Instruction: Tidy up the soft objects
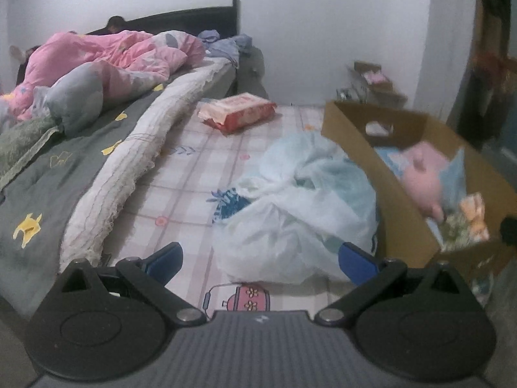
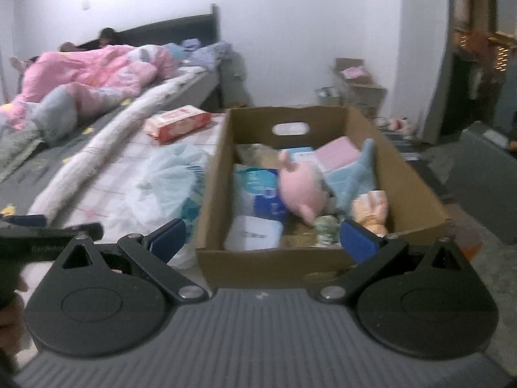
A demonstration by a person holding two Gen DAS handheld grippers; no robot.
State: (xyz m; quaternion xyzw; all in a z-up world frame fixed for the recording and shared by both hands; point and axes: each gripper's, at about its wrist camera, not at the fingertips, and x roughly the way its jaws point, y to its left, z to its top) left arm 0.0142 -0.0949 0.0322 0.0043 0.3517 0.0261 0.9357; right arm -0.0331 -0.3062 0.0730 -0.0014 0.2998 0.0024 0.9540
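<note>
A cardboard box [image 2: 400, 174] stands on the bed's right side and holds a pink plush toy [image 2: 300, 187], a blue plush [image 2: 358, 174], an orange plush [image 2: 371, 210] and several packs. It also shows in the left wrist view [image 1: 397, 213] with the pink plush [image 1: 423, 181]. A crumpled white-and-blue plastic bag [image 1: 300, 207] lies on the checked sheet, left of the box. My left gripper [image 1: 261, 258] is open and empty, just before the bag. My right gripper [image 2: 263, 239] is open and empty at the box's near wall.
A red-and-white pack [image 1: 239, 110] lies farther back on the sheet. A rolled white quilt edge [image 1: 135, 168] and a grey blanket [image 1: 42, 194] run along the left. Pink bedding [image 1: 106, 61] is heaped near the headboard. Boxes [image 2: 358, 84] stand by the far wall.
</note>
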